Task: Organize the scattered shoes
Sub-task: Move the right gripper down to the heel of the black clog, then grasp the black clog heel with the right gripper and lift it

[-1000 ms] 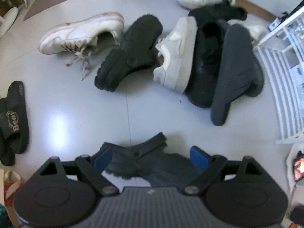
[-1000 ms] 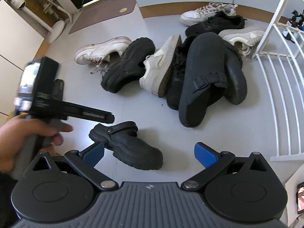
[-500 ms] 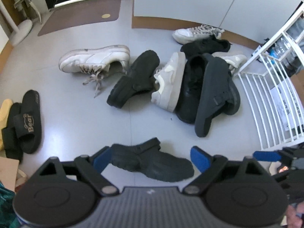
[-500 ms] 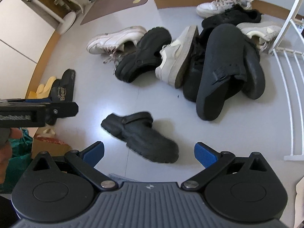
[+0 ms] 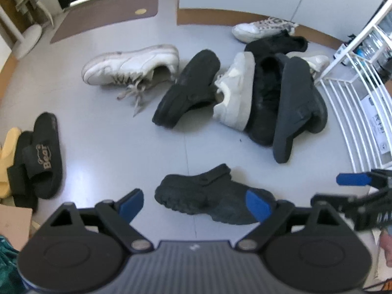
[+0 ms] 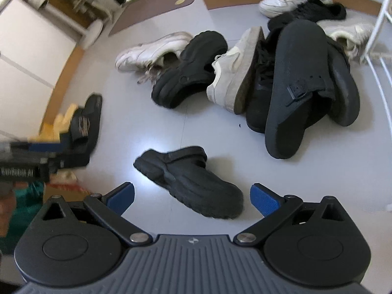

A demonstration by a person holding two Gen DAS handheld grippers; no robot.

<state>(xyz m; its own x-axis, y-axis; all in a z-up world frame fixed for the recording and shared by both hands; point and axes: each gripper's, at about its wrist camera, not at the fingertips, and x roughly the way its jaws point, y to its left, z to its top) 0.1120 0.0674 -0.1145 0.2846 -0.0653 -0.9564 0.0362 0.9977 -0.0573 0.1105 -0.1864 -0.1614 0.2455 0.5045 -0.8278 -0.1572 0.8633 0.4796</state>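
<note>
A lone black clog (image 5: 208, 193) lies on its side on the grey floor (image 5: 110, 152), apart from the other shoes. It is the thing nearest to both grippers. The left gripper (image 5: 194, 202) hangs above it with its jaws spread wide and nothing between them. The right gripper (image 6: 192, 197) hangs over it too, jaws spread wide and empty; the clog (image 6: 188, 181) shows in the gap between its blue fingertips (image 6: 264, 199).

Past the clog, farther from the grippers, is a messy pile of shoes. A second black clog (image 5: 187, 89) leans against a white sneaker (image 5: 235, 93) that is tipped on its edge. Beside that lie a black lace-up shoe (image 5: 265, 98) and a dark sandal with a buckle (image 5: 294, 107), flipped sole up and resting on the pile. To the left of the pile sits a white sneaker with loose laces (image 5: 132, 66). More shoes lie behind the pile near the wall, but they are blurry and hard to tell apart.

Far to the left of the lone clog is a black slide with the word Bear (image 5: 42, 156), next to something yellow, maybe a slipper (image 5: 7, 152). A white wire rack (image 5: 360, 112) stands to the right of the pile.
</note>
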